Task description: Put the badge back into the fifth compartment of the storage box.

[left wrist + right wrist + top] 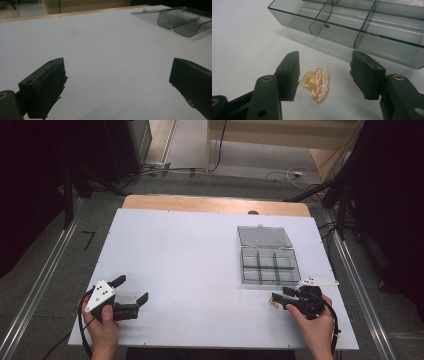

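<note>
Your right claw (324,75) stands open, its jaws either side of a gold brooch (317,85) lying on the white table (190,255), gripping nothing. The brooch sits just before the smoky compartment box (367,27). Your left claw (117,82) gapes wide and empty, well apart from the box.

White desk (190,270), centre frame, its wooden edge (215,204) along the top. Grey floor (190,150) beyond, upper centre, with cables (285,175) at upper right. Metal rails (40,285) flank the desk left and right.
</note>
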